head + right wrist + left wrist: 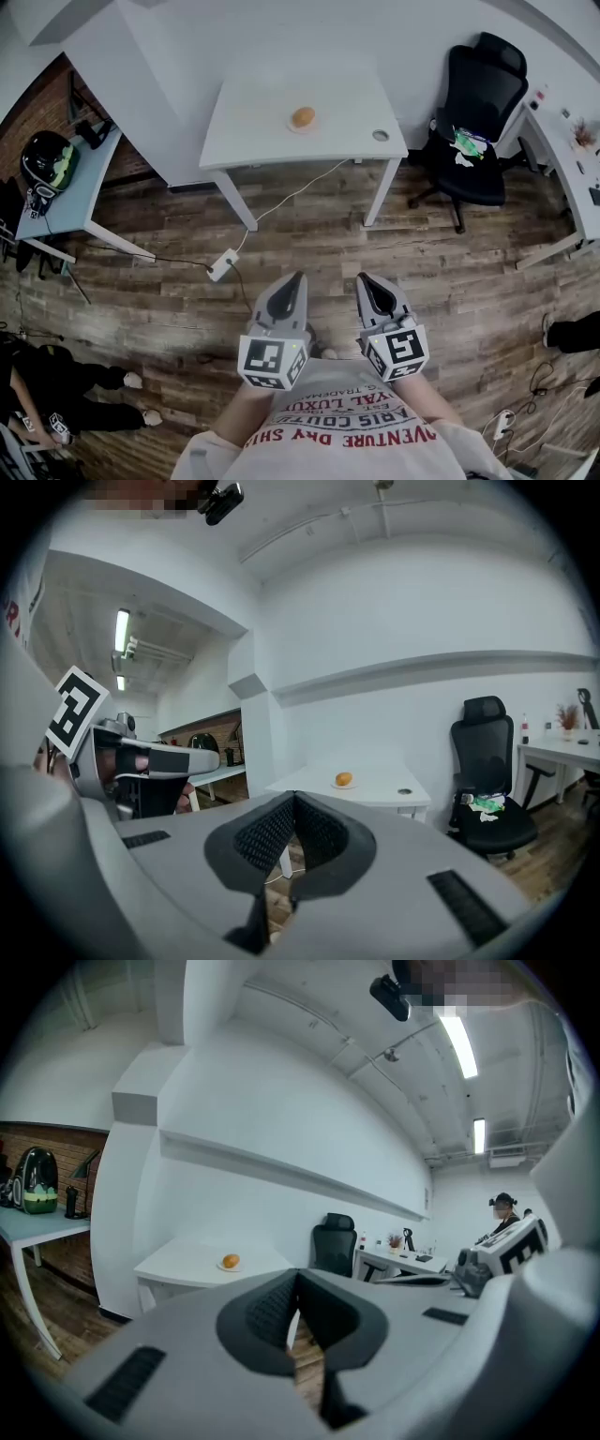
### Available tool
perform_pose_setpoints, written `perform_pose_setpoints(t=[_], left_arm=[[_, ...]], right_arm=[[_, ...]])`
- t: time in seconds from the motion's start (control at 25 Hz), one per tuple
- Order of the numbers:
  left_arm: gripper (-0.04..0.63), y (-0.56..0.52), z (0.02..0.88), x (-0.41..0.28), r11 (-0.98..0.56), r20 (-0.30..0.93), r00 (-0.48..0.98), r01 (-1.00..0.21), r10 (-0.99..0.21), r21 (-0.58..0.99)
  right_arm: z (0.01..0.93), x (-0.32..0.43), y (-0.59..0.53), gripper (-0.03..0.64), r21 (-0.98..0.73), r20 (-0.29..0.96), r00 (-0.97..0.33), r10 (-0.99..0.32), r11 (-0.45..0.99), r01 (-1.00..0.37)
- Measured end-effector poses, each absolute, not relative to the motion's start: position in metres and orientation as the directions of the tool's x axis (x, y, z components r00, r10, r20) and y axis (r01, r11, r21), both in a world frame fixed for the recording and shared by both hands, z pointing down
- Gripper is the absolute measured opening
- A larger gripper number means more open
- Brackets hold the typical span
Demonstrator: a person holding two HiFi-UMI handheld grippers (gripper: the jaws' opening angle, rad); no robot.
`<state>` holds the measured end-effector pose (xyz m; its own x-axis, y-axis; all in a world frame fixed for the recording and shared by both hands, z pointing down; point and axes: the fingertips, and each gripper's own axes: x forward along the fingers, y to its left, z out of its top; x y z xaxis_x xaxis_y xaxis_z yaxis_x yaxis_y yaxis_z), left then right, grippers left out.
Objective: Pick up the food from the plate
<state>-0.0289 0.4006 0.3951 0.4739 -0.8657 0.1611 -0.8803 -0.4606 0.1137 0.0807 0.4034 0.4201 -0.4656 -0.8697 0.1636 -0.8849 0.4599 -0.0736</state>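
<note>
An orange-brown piece of food [303, 116] lies on a small white plate [292, 126] on a white table [262, 131] far ahead. The same food [230, 1261] shows small in the left gripper view, and as a small round item, the food [344, 779], in the right gripper view. My left gripper [298, 277] and right gripper [362, 278] are held close to my chest, well short of the table. Both have their jaws shut with nothing between them.
A black office chair [476, 103] stands right of the table. A white power strip [223, 265] and its cable lie on the wood floor in front of the table. A blue-grey desk [58, 199] with a helmet [47, 159] is at the left; another desk [568, 164] at the right.
</note>
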Motion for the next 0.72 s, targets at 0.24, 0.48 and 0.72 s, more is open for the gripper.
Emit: perform_pose_setpoints(t=[0.24,0.48,0.72], left_arm=[[0.008,0.357,0.403,-0.034,-0.473,0.171,0.487,-0.873,-0.857,0.116],[0.008,0.279,0.402,-0.046,-0.489,0.169,0.509,-0.86,-0.844,0.145],[0.007,0.189,0.401,-0.077,-0.498,0.191,0.527,-0.849,-0.828,0.179]], right_arm=[[0.427,0.079,0.363,0.011,-0.074,0.183,-0.43,-0.884,0.424,-0.903],[0.418,0.078,0.294,0.011,-0.052,0.187,-0.379,-0.906,0.377,-0.925],[0.416,0.058,0.212,0.011,-0.051,0.222,-0.333,-0.916,0.331,-0.942]])
